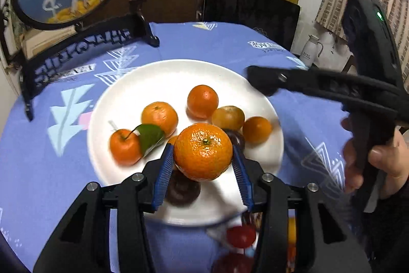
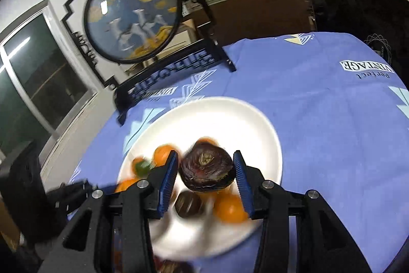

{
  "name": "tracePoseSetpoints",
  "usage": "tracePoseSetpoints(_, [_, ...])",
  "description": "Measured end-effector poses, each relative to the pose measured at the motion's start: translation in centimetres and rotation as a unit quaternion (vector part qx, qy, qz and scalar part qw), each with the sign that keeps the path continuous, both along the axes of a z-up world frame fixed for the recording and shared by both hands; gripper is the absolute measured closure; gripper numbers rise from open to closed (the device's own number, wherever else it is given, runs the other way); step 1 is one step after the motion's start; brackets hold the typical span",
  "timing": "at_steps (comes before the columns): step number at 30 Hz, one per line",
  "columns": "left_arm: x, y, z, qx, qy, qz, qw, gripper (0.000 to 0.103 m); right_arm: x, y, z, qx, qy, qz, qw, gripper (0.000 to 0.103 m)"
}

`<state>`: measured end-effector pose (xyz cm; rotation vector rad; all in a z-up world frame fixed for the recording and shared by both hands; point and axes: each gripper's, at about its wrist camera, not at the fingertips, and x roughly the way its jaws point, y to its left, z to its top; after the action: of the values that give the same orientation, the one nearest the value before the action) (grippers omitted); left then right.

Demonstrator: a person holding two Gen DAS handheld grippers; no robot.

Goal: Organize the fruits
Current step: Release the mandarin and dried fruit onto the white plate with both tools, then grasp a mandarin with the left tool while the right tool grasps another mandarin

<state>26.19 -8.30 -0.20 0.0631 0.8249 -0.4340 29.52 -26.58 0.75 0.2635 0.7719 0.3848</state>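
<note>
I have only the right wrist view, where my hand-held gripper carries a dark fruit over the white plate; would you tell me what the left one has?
Observer: The left hand-held gripper grips an orange mandarin between its blue pads, above the white plate.
Operator: Thank you. Is any fruit outside the plate?
Observer: Yes, a red fruit, blurred, shows just past the plate's near rim, under that gripper.
</note>
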Motion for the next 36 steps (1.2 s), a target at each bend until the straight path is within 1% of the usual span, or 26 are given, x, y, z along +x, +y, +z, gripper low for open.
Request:
tracePoseSetpoints(1, [0.3, 0.0, -0.2, -0.004, 0.0, 0.003, 1.0, 0.046, 0.5, 0.0, -0.2, 0.003, -0.004, -0.002, 1.0, 0.045])
tracePoseSetpoints(2, [0.3, 0.3, -0.2, -0.012, -0.004, 0.008, 0.9999, 0.032, 0.4, -0.1, -0.5, 0.007, -0.01, -0.003, 1.0, 0.038])
tracePoseSetpoints(3, [0.2, 0.6, -0.1, -0.016, -0.01, 0.011, 0.9997, 0.023, 0.0, -0.1, -0.7, 0.007, -0.017, 0.0, 1.0, 0.037])
tracePoseSetpoints(4, [-0.1, 0.9, 0.0, -0.019, -0.018, 0.013, 0.9996, 0.022, -0.4, 0.0, -0.8, 0.001, -0.019, 0.005, 1.0, 0.037])
tracePoseSetpoints(6, [-1.3, 1.8, 0.6, -0.021, -0.037, 0.014, 0.999, 0.022, -1.5, 0.1, -0.7, -0.018, -0.025, 0.009, 0.999, 0.037])
tracePoseSetpoints(9, [-3.4, 3.2, 1.3, -0.024, -0.051, 0.017, 0.9983, 0.022, -3.4, -0.4, -0.1, -0.016, -0.04, 0.009, 0.999, 0.037])
tracePoseSetpoints(12, [-6.1, 4.6, 1.0, -0.021, -0.051, 0.011, 0.9984, 0.022, -5.2, -1.1, 0.2, -0.012, -0.049, 0.002, 0.999, 0.036])
tracePoseSetpoints(14, [-8.2, 5.3, 0.1, -0.011, -0.038, 0.0, 0.9992, 0.022, -6.5, -1.8, -0.1, -0.006, -0.047, -0.006, 0.999, 0.034])
tracePoseSetpoints(16, [-9.9, 5.6, -0.7, 0.01, -0.033, -0.006, 0.9994, 0.022, -7.8, -2.5, -0.7, 0.0, -0.043, -0.014, 0.999, 0.034])
tracePoseSetpoints(19, [-12.0, 5.7, -2.3, 0.057, -0.021, -0.01, 0.9981, 0.022, -9.8, -3.8, -1.3, 0.019, -0.037, -0.024, 0.999, 0.033])
tracePoseSetpoints(20, [-12.3, 5.5, -2.8, 0.079, -0.014, -0.01, 0.9967, 0.022, -10.5, -4.1, -1.3, 0.021, -0.04, -0.026, 0.999, 0.033])
tracePoseSetpoints(22, [-12.5, 5.1, -3.7, 0.108, -0.007, -0.005, 0.9942, 0.028, -11.9, -4.3, -1.3, 0.027, -0.049, -0.029, 0.998, 0.033])
tracePoseSetpoints(24, [-12.3, 4.8, -4.7, 0.123, 0.012, -0.009, 0.9923, 0.047, -12.9, -4.5, -1.4, 0.03, -0.052, -0.03, 0.998, 0.033])
tracePoseSetpoints(25, [-12.1, 4.7, -5.1, 0.128, 0.021, -0.012, 0.9915, 0.052, -13.6, -4.4, -1.5, 0.032, -0.052, -0.031, 0.998, 0.033])
tracePoseSetpoints(26, [-12.0, 4.6, -5.4, 0.125, 0.023, -0.015, 0.9918, 0.059, -14.2, -4.4, -1.6, 0.032, -0.051, -0.03, 0.998, 0.033])
tracePoseSetpoints(27, [-12.0, 4.6, -5.3, 0.124, 0.02, -0.017, 0.992, 0.068, -14.8, -4.3, -1.7, 0.032, -0.049, -0.026, 0.998, 0.033])
tracePoseSetpoints(29, [-12.3, 4.5, -5.3, 0.122, 0.014, -0.017, 0.9922, 0.069, -15.9, -3.8, -2.0, 0.033, -0.04, -0.015, 0.999, 0.033])
tracePoseSetpoints(30, [-12.6, 4.7, -4.9, 0.111, 0.004, -0.018, 0.9936, 0.069, -16.4, -3.6, -2.1, 0.034, -0.034, -0.005, 0.999, 0.033])
tracePoseSetpoints(32, [-13.5, 5.7, -3.5, 0.073, -0.027, -0.017, 0.9968, 0.069, -17.9, -2.3, -2.6, 0.023, -0.015, 0.029, 0.999, 0.033])
tracePoseSetpoints(34, [-13.7, 6.5, -2.7, 0.05, -0.045, -0.005, 0.9978, 0.068, -19.4, -0.5, -3.0, -0.015, -0.001, 0.063, 0.998, 0.033])
tracePoseSetpoints(36, [-13.4, 7.3, -2.4, 0.032, -0.043, 0.013, 0.9985, 0.069, -20.5, 0.9, -3.5, -0.055, 0.006, 0.084, 0.995, 0.033])
